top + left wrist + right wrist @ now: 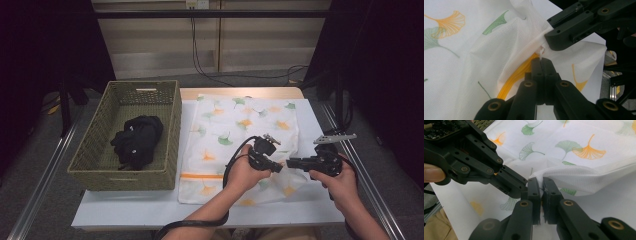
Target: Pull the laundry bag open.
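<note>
A white cloth (240, 125) printed with green and orange ginkgo leaves lies spread on the table. Its front right part is lifted where both grippers meet. My left gripper (280, 167) is shut on a fold of the cloth edge (540, 53), beside an orange stripe (516, 75). My right gripper (289, 162) comes in from the right and is shut on the same raised edge (564, 176). The two sets of jaws are almost touching tip to tip. In the left gripper view the right gripper (550, 40) pinches the cloth just above my jaws. The left gripper (522, 188) shows in the right gripper view too.
A woven green basket (120, 180) stands at the table's left with a black garment (137, 140) inside. The white table (150, 207) has a bare strip along its front edge. Metal rails run along both sides of the table.
</note>
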Demonstrator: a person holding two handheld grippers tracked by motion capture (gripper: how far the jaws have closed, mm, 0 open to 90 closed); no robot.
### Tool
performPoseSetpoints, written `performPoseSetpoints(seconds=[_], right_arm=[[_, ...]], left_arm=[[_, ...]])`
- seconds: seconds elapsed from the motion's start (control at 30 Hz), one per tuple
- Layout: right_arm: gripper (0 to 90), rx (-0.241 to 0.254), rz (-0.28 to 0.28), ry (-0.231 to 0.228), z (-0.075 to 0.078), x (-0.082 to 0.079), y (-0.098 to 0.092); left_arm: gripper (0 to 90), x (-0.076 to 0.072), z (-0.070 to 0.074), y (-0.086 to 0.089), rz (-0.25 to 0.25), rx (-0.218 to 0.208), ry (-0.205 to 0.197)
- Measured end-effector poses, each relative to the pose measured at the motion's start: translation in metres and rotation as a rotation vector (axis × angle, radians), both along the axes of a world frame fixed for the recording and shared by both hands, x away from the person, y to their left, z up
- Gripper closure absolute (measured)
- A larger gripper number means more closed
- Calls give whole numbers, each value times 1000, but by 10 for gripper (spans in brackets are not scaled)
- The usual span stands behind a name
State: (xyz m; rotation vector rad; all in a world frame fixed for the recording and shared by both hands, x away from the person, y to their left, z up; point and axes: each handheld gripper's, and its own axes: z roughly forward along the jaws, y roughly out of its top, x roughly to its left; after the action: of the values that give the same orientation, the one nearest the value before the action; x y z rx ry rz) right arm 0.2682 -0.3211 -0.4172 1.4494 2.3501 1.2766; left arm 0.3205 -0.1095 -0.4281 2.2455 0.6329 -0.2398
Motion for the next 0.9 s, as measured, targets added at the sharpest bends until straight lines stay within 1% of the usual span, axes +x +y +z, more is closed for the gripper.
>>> performPoseSetpoints(seconds=[0.03,0.07,0.2,0.3,0.37,0.47,0.53,0.57,0.6,0.63,0.67,0.7,0.73,0.77,0.83,0.87,0.9], right_arm=[[857,1,1,1,0,0,-1],[857,6,1,2,0,0,-1],[859,13,-1,5,1,-1,-1],[859,21,-1,6,1,-1,-2],[860,25,1,4,1,0,-3],[860,27,-3,3,1,-1,-3],[860,30,-6,4,1,-1,-3],[860,35,-4,4,1,-1,-3],[860,34,1,-2,1,0,-4],[860,36,-1,2,2,-1,-4],[860,39,-4,5,1,-1,-4],[860,39,-3,0,1,-1,-4],[860,40,1,2,0,-1,-4],[860,40,2,3,0,-1,-5],[861,45,2,8,0,-2,-5],[860,46,-1,6,0,-2,-5],[861,49,-1,5,0,-1,-5]], left_arm=[[900,1,0,1,-4,-5,8],[900,0,1,1,1,3,13],[900,0,0,1,-2,4,11],[900,0,0,1,-2,2,19],[900,0,0,0,7,-3,23],[900,0,1,1,10,4,32],[900,0,1,2,9,-8,36],[900,1,1,2,3,-8,28],[900,1,1,3,-15,2,13],[900,0,1,2,-10,-1,7],[900,-1,0,2,-7,-14,1],[900,-1,-1,2,-23,-8,-11],[900,-1,-2,1,-21,-16,-7],[898,-1,-3,1,-13,-32,-7],[893,0,-4,3,-15,-34,-7],[891,0,-6,3,-19,-54,-2],[890,1,-6,3,-20,-57,-4]])
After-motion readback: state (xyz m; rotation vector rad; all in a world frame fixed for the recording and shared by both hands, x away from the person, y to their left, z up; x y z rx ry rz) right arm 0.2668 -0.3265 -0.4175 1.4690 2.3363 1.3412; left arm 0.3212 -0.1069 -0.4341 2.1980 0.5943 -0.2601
